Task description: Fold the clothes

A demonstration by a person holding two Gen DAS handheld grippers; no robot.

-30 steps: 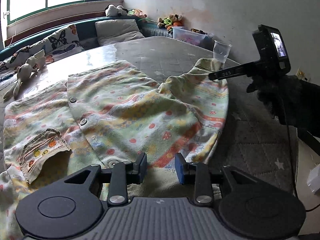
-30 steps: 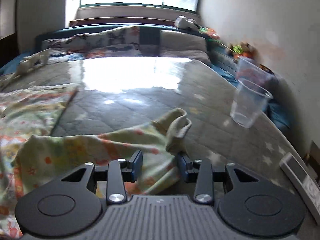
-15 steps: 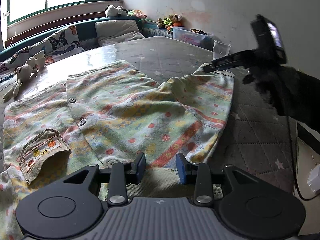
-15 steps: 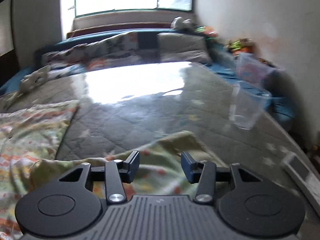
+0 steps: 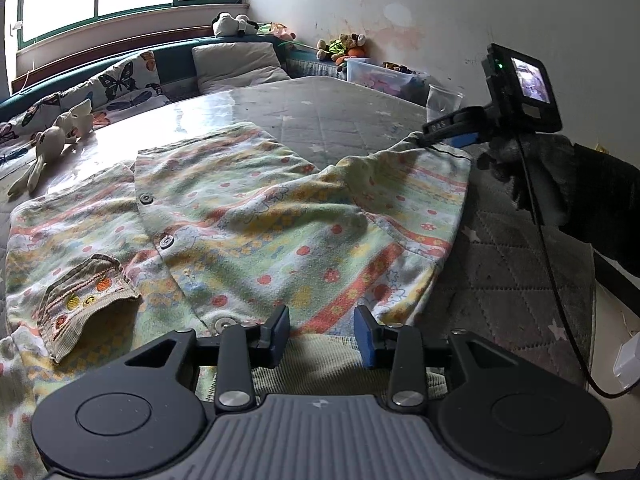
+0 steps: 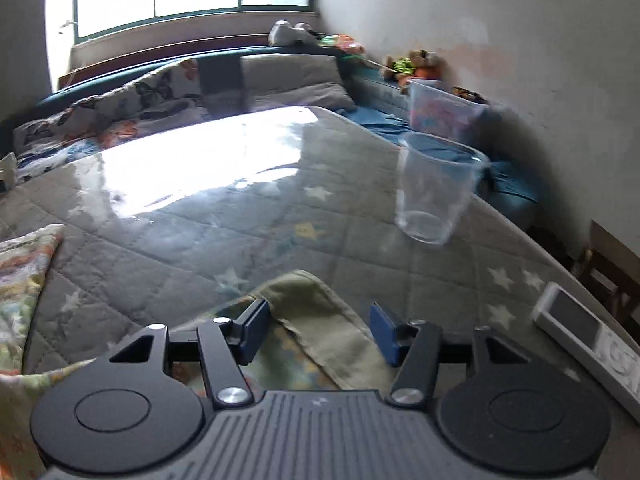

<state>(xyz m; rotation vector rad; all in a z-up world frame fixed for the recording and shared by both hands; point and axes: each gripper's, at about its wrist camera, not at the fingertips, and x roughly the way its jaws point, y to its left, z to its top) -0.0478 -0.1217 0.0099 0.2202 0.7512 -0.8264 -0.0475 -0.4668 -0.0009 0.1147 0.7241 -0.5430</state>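
Over the last second I let my right gripper (image 6: pixel 318 334) go slack, dropping the sleeve cuff (image 6: pixel 316 308) flat on the quilted mattress (image 6: pixel 240 232); left gripper (image 5: pixel 321 334) released over the pyjama shirt (image 5: pixel 248 216) hem, so regrasp needed.

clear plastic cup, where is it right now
The clear plastic cup stands upright on the quilted table, right of centre in the right wrist view, in front of the plastic toy bin.

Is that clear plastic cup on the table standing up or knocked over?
Upright. The plastic cup stands on its base on the table, open mouth up, beyond the open right gripper. It looks empty.
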